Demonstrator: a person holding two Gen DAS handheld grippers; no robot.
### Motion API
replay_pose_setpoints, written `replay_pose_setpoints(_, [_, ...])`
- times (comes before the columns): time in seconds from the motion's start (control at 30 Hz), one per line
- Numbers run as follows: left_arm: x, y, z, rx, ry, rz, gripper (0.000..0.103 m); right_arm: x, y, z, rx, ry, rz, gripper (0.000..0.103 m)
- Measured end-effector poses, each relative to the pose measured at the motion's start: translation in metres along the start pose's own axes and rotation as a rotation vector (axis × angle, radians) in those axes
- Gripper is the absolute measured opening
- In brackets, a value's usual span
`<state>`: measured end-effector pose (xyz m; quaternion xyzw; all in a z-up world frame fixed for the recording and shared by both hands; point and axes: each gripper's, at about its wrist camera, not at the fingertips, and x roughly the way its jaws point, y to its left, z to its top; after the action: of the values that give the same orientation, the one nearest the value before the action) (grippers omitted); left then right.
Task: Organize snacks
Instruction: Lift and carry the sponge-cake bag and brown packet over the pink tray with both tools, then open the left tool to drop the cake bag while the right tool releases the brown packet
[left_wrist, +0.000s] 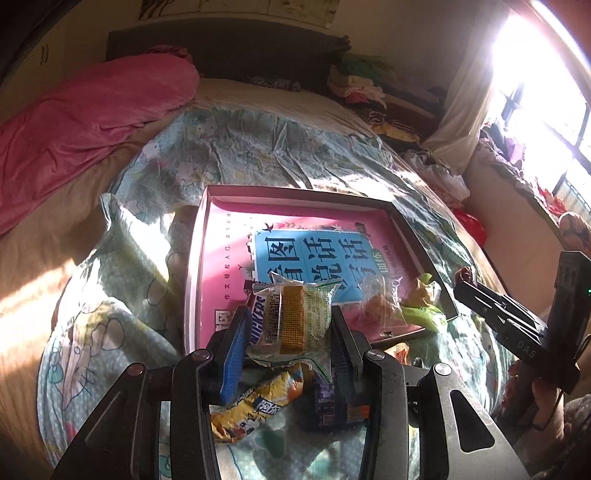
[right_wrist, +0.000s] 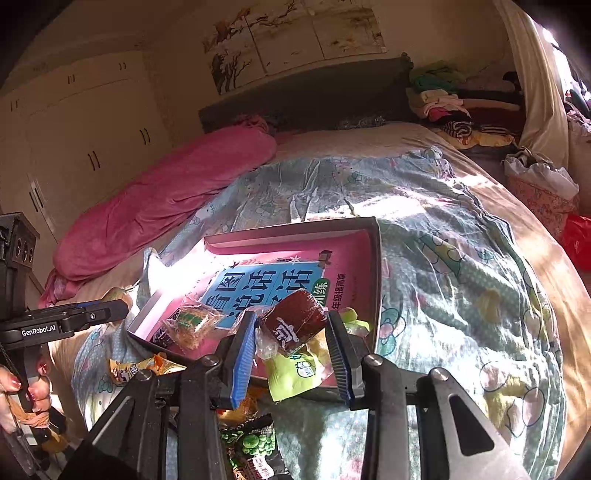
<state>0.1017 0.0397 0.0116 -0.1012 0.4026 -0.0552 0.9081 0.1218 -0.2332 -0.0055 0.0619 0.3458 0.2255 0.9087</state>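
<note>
Snacks sit in both our grippers: our left gripper (left_wrist: 291, 325) clamps a green-wrapped wafer packet (left_wrist: 295, 317) between its pads, and our right gripper (right_wrist: 291, 334) pinches a dark red wrapped cake (right_wrist: 295, 321) with narrow jaws. Both packets hang above the near edge of the pink box (left_wrist: 207, 229), which holds a pink and blue book (left_wrist: 314, 251). Just beyond the left packet we see a Snickers bar (left_wrist: 258, 317) and a clear bag of biscuits (left_wrist: 380, 306) in the box, with a lime-green pouch (right_wrist: 295, 373) over its near rim. Below our fingers an orange packet (left_wrist: 255, 398) and a purple packet (left_wrist: 328, 402) lie on the patterned quilt (left_wrist: 229, 147). The box's far half is bare, and the quilt spreads wide toward the pink duvet (left_wrist: 85, 125).
</note>
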Motion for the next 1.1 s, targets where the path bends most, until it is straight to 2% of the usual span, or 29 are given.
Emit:
replay_pose_setpoints(0.37, [0.026,0.009,0.020,-0.032,-0.011,0.033,0.043,0.003,-0.009,0.007,-0.006,-0.003,-0.053,0.038])
replay_pose_setpoints(0.67, [0.044,0.016,0.010,-0.046,0.040,0.057,0.043,0.004,-0.011,0.009,-0.004,0.012,-0.073,0.038])
replay_pose_setpoints(1.1, [0.065,0.000,-0.002,-0.039,0.080,0.022,0.043,0.008,-0.017,0.001,-0.009,0.077,-0.120,0.038])
